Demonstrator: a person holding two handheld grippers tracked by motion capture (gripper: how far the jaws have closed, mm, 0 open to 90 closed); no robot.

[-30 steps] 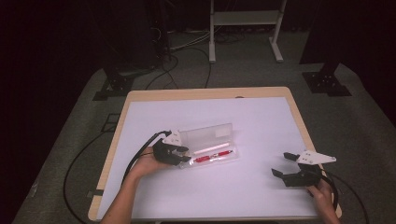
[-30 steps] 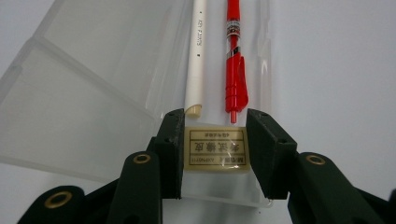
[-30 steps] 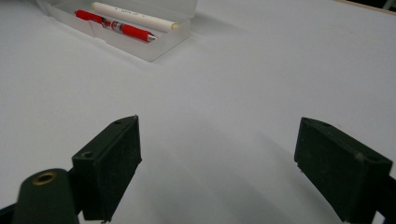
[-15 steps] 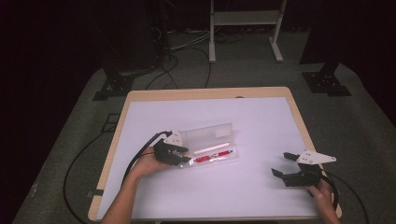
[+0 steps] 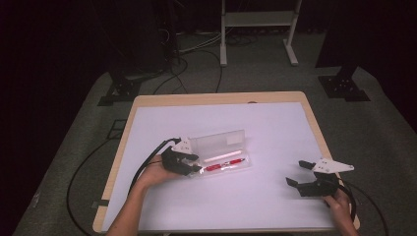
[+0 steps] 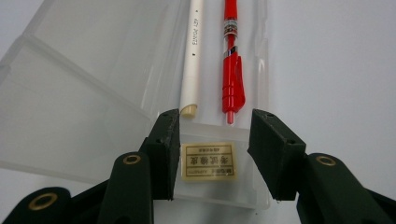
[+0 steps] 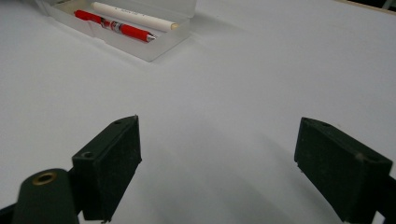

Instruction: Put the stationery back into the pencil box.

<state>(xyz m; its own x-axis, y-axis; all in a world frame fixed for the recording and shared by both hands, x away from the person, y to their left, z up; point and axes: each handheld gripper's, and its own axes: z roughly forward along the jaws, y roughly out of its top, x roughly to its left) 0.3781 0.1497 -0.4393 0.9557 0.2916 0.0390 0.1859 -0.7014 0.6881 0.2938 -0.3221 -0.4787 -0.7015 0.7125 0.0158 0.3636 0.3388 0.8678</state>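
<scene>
Dark floor and trailing cables are surrounding the white-topped table [image 5: 275,128] with its wooden rim. Right at the left gripper [image 6: 214,140], a clear plastic pencil case [image 5: 221,156] is lying with its lid standing open. A small cream label [image 6: 208,161] with printed characters too small to read is showing on the case's near end wall, between that gripper's jaws. These are sitting apart on either side of that end, and whether they are pressing it I cannot tell. Inside the case, just beyond the jaws, a white pen [image 6: 192,56] with tiny unreadable print and a red pen [image 6: 231,70] are lying side by side. Well apart, the right gripper [image 7: 217,161] is hovering over bare tabletop, jaws spread wide, holding nothing.
</scene>
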